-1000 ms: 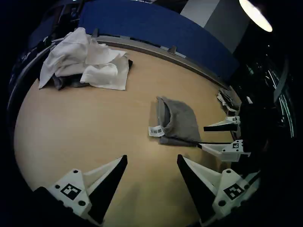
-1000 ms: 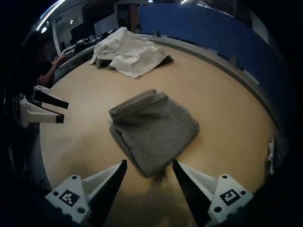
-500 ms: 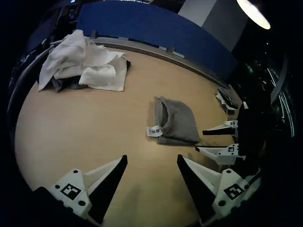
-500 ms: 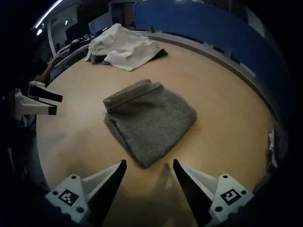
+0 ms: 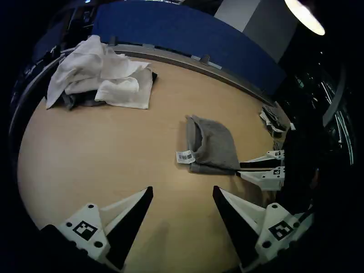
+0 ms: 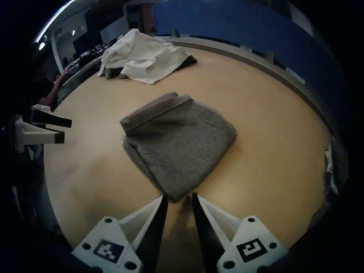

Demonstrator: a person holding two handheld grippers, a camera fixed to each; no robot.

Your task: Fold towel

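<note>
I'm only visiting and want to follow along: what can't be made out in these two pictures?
- Left gripper view: white tag on the grey towel, print too small.
- Left gripper view: what lies under the white cloth pile, which covers all but a dark edge.
- Right gripper view: whether the right gripper pinches the towel's corner; shadow hides contact.
- Right gripper view: small stack at the picture's edge, dim and cut off.
</note>
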